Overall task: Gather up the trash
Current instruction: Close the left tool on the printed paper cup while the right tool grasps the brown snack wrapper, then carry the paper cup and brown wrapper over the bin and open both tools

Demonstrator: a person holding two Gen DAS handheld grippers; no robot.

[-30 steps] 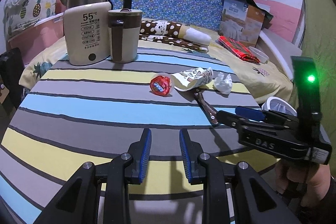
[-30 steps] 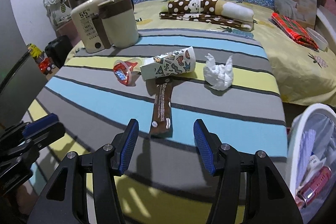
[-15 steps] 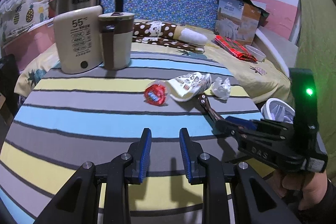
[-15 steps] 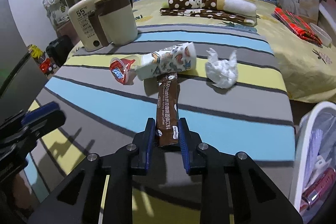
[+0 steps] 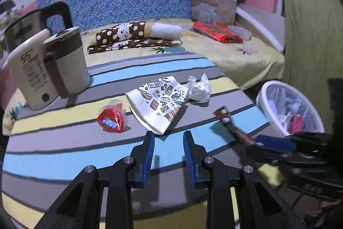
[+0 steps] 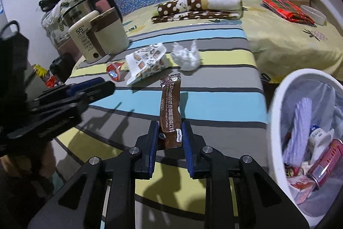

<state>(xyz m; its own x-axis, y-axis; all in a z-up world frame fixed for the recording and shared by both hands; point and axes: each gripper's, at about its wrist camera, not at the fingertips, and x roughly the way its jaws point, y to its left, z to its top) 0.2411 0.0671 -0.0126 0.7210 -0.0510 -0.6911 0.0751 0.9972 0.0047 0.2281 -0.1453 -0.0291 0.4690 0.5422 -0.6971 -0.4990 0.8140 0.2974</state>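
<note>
Grippers: our right gripper (image 6: 169, 137) pinches the brown coffee sachet (image 6: 170, 112); our left gripper (image 5: 167, 151) stands narrowly apart, holding nothing.

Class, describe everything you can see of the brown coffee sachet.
The coffee sachet is a long, narrow brown packet of glossy film with white print and crimped ends. The right tongs are shut on its lower end, and it sticks out forward, lifted off the striped table. Nothing else touches it. The white bin is to its right.
</note>
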